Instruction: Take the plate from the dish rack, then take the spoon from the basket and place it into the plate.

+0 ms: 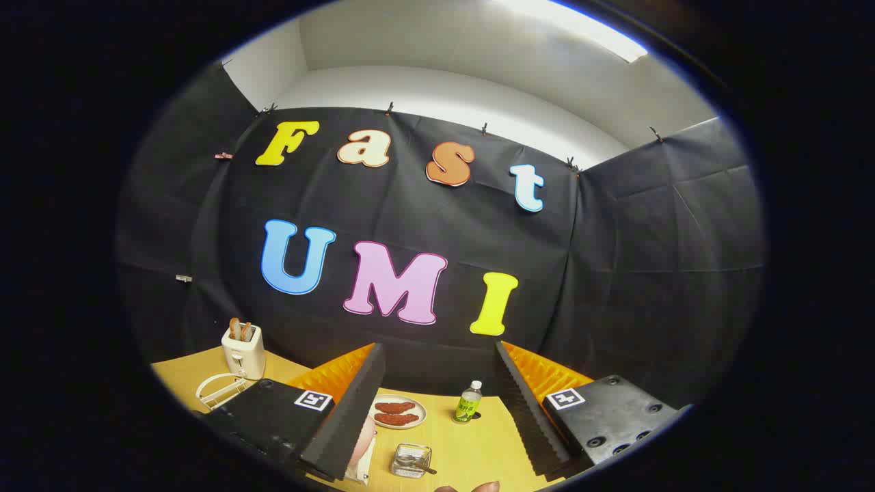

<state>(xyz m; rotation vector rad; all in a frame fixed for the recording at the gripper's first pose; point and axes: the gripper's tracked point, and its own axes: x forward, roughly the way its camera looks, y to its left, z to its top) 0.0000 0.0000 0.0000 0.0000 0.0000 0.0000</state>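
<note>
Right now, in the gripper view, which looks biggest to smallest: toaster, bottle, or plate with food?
1. Toaster
2. Plate with food
3. Bottle

Toaster and plate look close. The gripper has its jaws open.

Black cloth walls (636,273) stood around a yellow table (472,451). Far above, the white ceiling (437,48) held a long bright light (581,27).

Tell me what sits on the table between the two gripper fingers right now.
In the gripper view, the open gripper frames a plate holding two reddish-brown pieces, a small green bottle, and nearer, a clear container with a spoon in it.
</note>
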